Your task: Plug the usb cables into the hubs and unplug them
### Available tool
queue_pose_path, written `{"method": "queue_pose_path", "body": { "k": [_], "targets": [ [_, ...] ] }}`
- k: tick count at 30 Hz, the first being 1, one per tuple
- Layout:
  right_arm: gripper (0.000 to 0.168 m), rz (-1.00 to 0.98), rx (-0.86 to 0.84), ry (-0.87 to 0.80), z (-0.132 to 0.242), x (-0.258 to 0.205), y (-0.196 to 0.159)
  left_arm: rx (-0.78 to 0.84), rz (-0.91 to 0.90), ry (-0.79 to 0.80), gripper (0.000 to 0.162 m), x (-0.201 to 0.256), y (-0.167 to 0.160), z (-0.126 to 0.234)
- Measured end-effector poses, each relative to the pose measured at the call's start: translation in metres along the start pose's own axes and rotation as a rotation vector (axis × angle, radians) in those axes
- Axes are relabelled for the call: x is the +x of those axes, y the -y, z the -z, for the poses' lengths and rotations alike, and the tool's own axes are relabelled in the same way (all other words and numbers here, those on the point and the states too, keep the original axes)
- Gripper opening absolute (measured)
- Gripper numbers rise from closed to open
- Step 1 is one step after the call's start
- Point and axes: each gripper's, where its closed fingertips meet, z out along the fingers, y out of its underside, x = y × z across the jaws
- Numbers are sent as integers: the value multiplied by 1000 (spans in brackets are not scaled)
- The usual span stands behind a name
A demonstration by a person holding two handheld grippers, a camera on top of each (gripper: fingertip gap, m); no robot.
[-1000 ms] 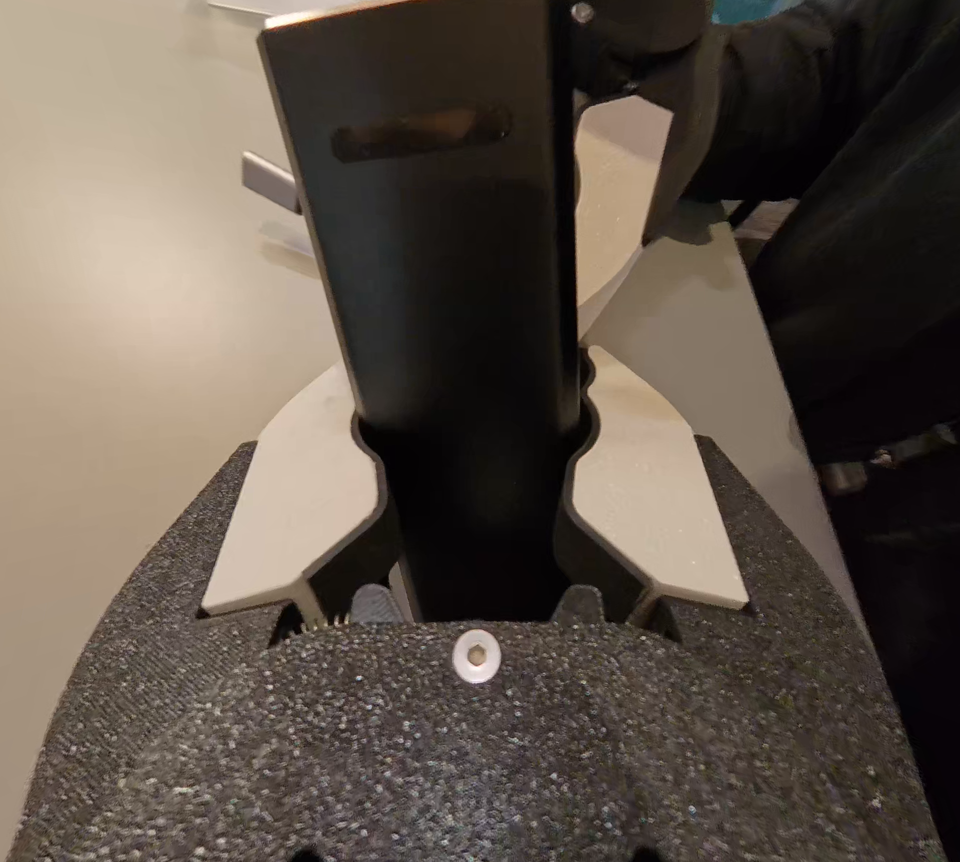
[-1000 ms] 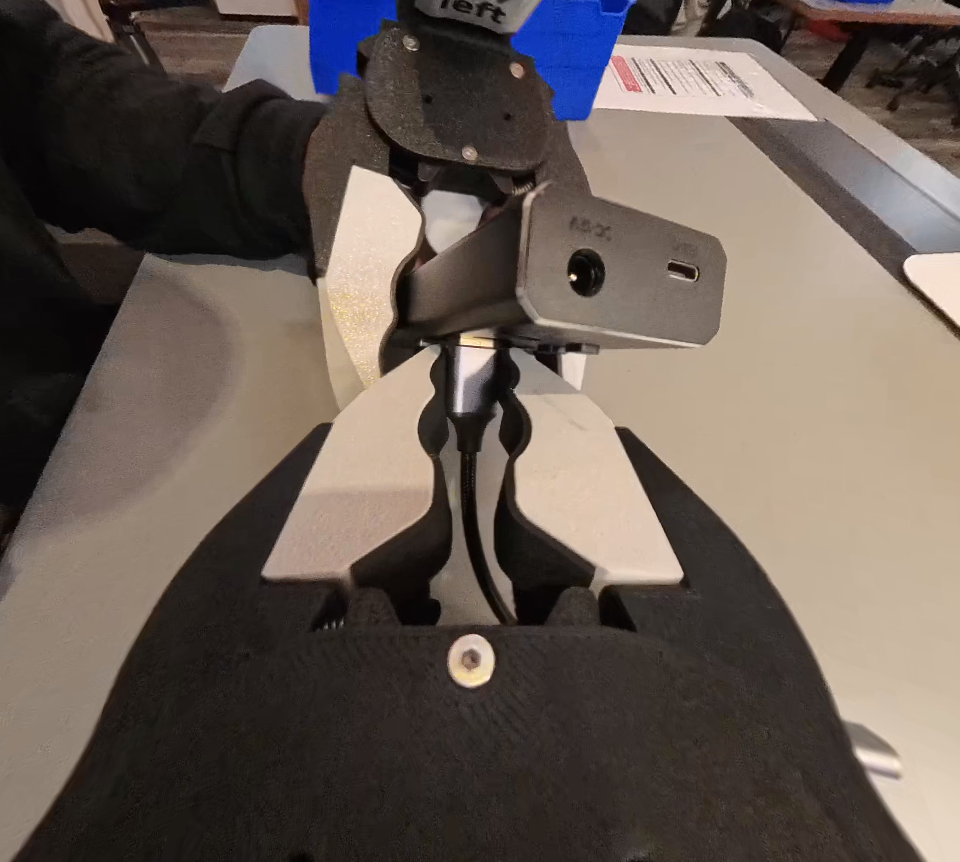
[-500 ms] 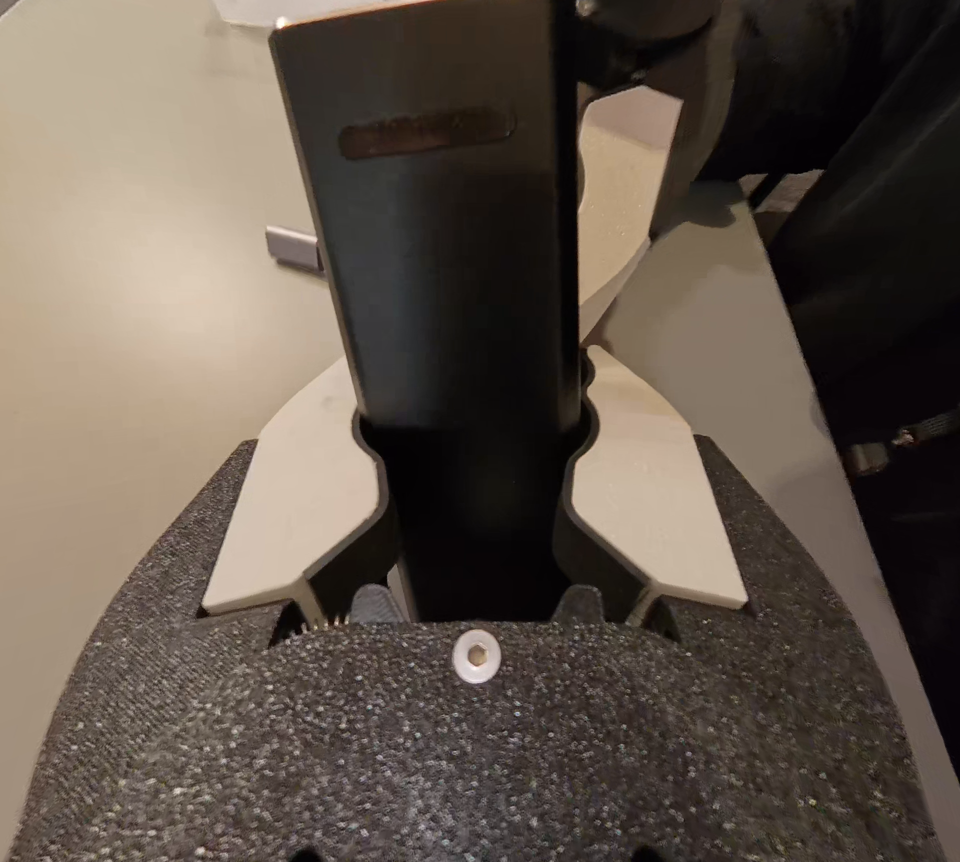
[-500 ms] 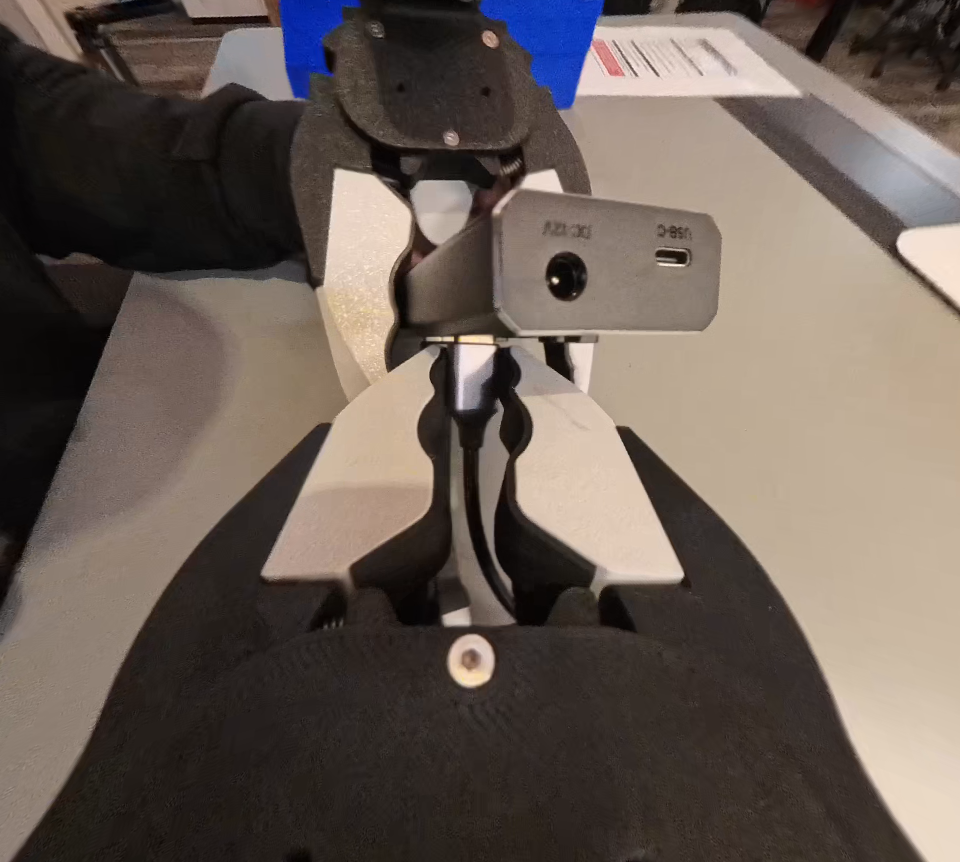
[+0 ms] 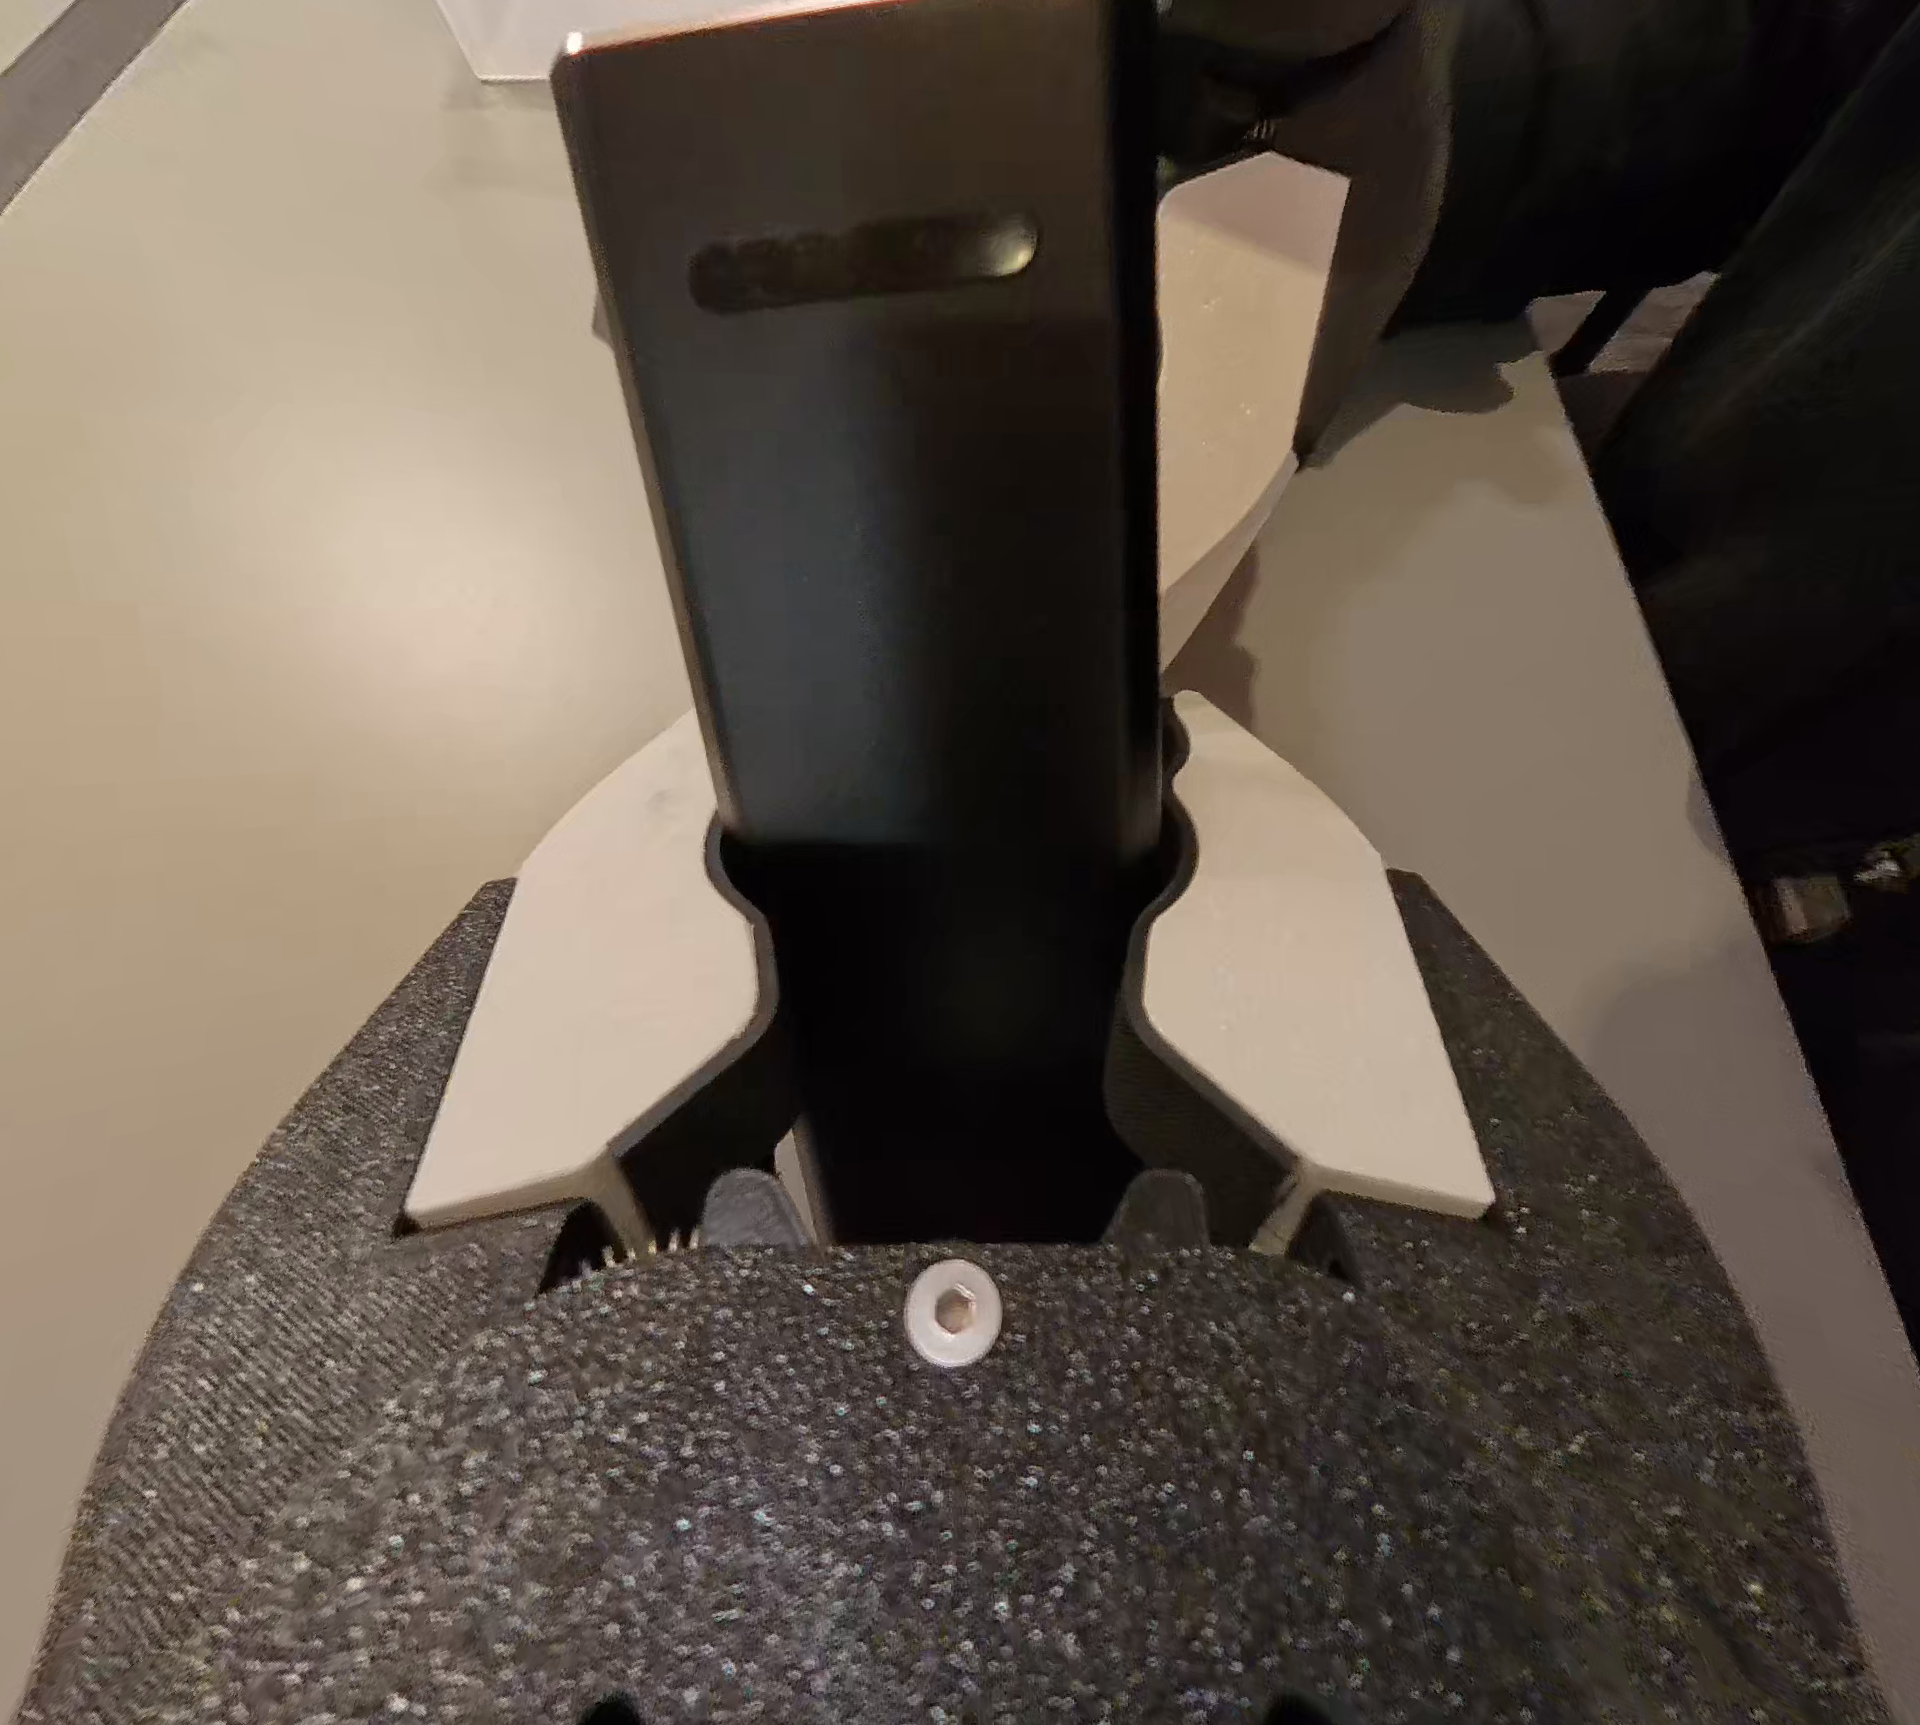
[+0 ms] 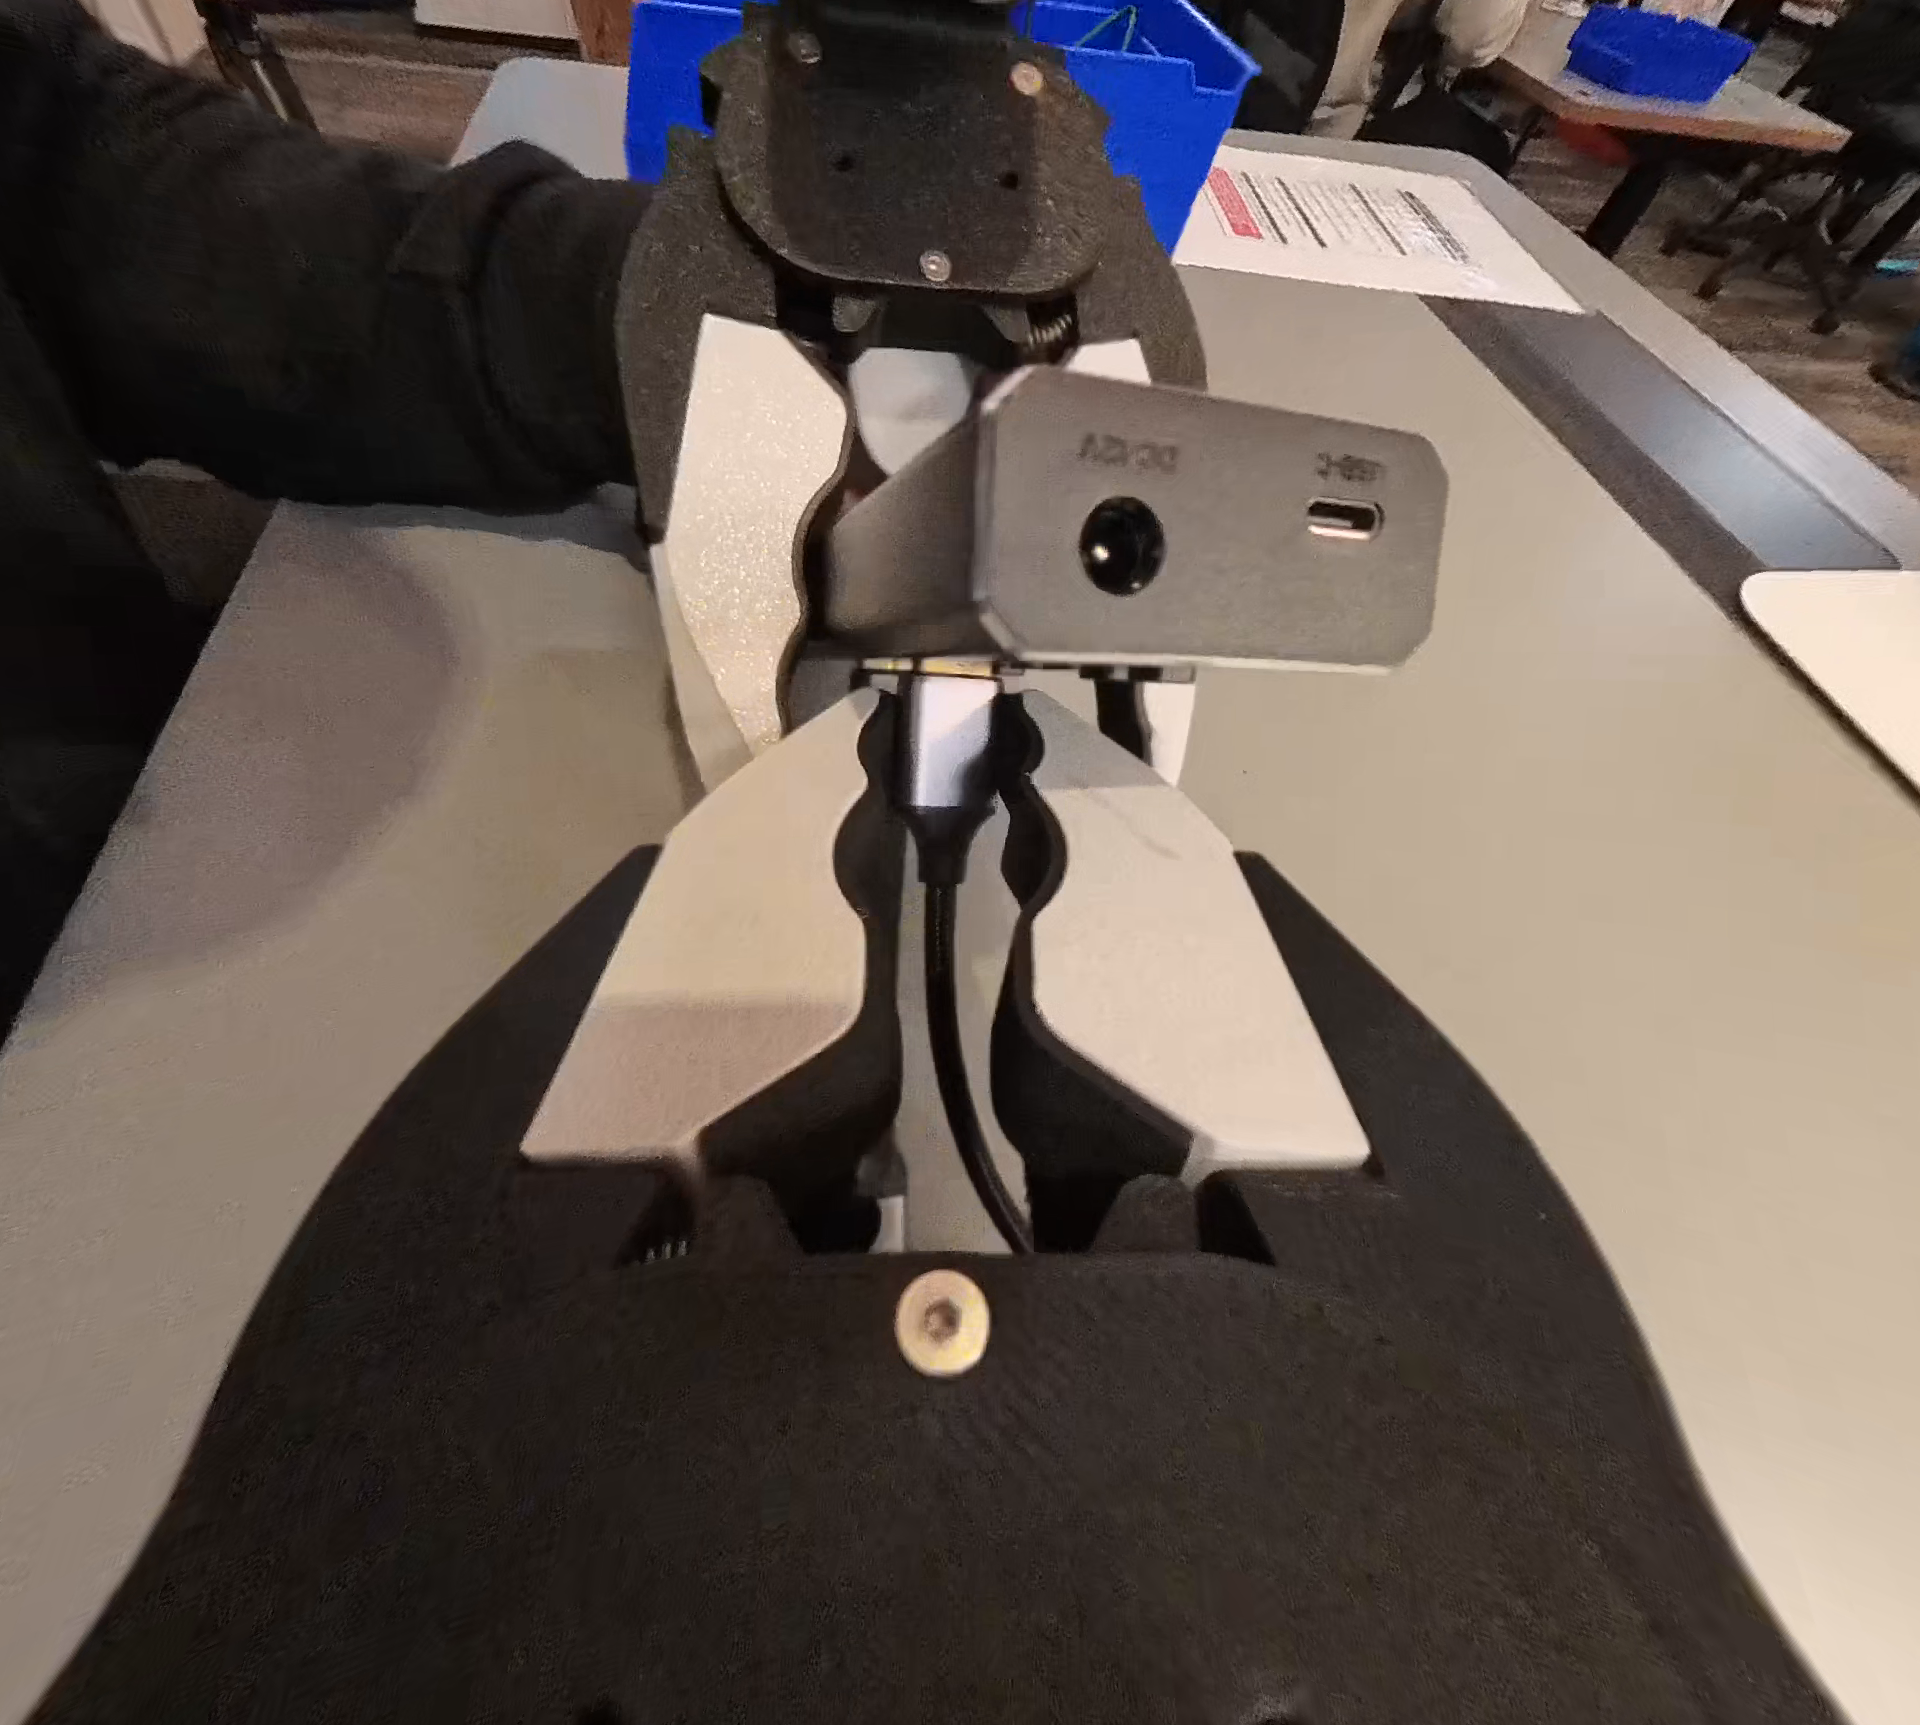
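Grey metal hub (image 6: 1205, 548), boxy, round socket and small slot on its end face, centre of right view. My left gripper (image 5: 935, 834) is clamped on the hub (image 5: 883, 470), held up off the table (image 5: 312, 532). My right gripper (image 6: 951, 766) faces it from below, fingers pinched on the silver plug (image 6: 940, 756) of a black cable (image 6: 961, 1104), the plug's tip at the hub's underside.

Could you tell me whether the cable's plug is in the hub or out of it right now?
In: the plug, pinched by the right gripper, meets the hub's underside with no gap.
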Motion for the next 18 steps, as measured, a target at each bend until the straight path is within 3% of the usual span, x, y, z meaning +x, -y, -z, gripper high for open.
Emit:
{"method": "queue_pose_path", "body": {
  "k": [4,10,16,18],
  "targets": [
    [19,-188,-25,0,-5,7,-3,-9,37,17,73,-8,-4,3],
    [18,55,21,13,5,-2,2,52,58,-99,72,8,6,2],
    [19,-221,-22,52,0,4,-5,36,86,-73,72,-1,0,4],
    [18,-155,7,55,1,1,-2,65,89,-109,72,3,3,5]
  ]
}}
